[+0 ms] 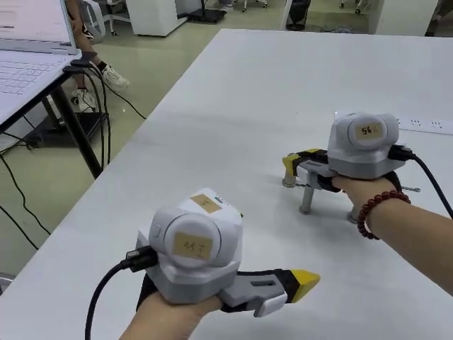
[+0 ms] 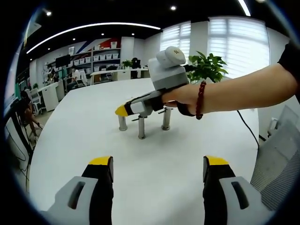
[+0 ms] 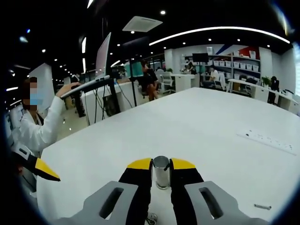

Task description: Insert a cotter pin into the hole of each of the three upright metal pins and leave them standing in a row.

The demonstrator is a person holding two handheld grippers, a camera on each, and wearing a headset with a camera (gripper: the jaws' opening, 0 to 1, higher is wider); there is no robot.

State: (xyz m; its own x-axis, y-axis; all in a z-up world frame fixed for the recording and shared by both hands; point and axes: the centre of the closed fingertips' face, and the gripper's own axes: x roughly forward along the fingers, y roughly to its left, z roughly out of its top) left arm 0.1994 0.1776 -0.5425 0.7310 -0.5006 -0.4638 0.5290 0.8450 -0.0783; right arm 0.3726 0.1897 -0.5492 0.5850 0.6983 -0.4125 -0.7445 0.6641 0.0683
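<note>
Three upright metal pins (image 2: 141, 127) stand in a short row on the white table (image 1: 233, 106). My right gripper (image 1: 291, 164) reaches over them, and its yellow-tipped jaws are shut on the top of the end pin (image 3: 161, 171), one jaw on each side. That end pin (image 1: 289, 180) stands under the tips, the middle one (image 1: 306, 199) below the fingers. A small cotter pin (image 3: 262, 206) lies flat on the table to the right. My left gripper (image 2: 158, 165) hovers near the table's front, well short of the pins, open and holding nothing.
A white power strip (image 1: 425, 125) lies at the table's far right. A laptop on a black desk (image 1: 28, 49) stands to the left across a floor gap with cables. A seated person (image 3: 37, 122) is at the left.
</note>
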